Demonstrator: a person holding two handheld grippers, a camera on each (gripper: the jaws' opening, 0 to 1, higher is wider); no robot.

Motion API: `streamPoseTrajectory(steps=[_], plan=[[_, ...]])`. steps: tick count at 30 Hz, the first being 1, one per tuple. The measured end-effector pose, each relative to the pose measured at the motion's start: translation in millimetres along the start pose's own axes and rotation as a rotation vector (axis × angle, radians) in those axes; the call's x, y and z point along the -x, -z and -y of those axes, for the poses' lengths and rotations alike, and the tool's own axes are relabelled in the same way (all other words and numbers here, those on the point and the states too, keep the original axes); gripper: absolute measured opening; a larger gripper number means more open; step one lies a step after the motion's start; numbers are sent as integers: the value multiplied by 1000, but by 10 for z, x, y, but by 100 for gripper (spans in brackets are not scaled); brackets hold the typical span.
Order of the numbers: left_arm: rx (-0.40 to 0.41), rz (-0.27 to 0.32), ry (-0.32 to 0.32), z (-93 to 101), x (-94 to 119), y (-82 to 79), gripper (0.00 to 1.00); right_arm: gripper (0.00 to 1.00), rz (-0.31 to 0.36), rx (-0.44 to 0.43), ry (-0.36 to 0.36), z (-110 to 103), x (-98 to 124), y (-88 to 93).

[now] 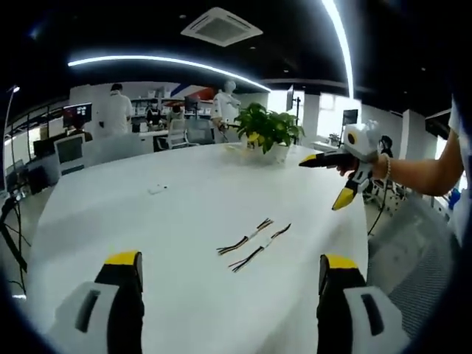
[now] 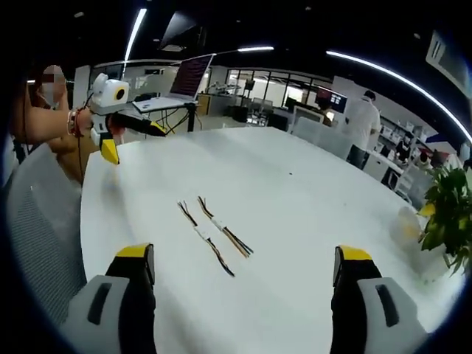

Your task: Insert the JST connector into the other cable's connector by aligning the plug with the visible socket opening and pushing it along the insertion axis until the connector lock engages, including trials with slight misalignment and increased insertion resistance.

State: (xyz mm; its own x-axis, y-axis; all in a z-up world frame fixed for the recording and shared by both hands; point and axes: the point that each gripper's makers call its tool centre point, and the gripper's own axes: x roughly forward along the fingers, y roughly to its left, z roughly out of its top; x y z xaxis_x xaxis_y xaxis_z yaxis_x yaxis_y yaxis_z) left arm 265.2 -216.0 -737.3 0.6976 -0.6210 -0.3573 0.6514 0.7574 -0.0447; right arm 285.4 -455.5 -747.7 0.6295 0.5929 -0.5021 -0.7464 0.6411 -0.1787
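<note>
Across the white tabletop (image 1: 147, 221), two cable assemblies (image 1: 254, 244) lie side by side at centre frame, untouched; left gripper (image 1: 228, 295) and right gripper (image 2: 243, 295) both hold jaws spread, empty; no legible writing; potted plant (image 1: 269, 129) beyond

The two cables (image 1: 254, 244) near the lower middle of the left gripper view are too small to tell plug from socket, and the potted plant (image 2: 448, 214) is cut off at the right edge of the right gripper view.
</note>
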Motion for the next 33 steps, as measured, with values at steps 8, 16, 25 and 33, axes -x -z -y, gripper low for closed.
streamPoseTrajectory(steps=[8,16,25,33], plan=[[34,67,-38,71,244,-27,99,100,2,14,60,22,243,49],[53,81,-79,102,468,76,99,100,14,-9,97,-22,416,87],[76,83,-101,238,666,204,99,100,6,-28,117,-163,564,198],[91,62,-88,399,736,330,99,100,16,-62,120,-296,683,264]])
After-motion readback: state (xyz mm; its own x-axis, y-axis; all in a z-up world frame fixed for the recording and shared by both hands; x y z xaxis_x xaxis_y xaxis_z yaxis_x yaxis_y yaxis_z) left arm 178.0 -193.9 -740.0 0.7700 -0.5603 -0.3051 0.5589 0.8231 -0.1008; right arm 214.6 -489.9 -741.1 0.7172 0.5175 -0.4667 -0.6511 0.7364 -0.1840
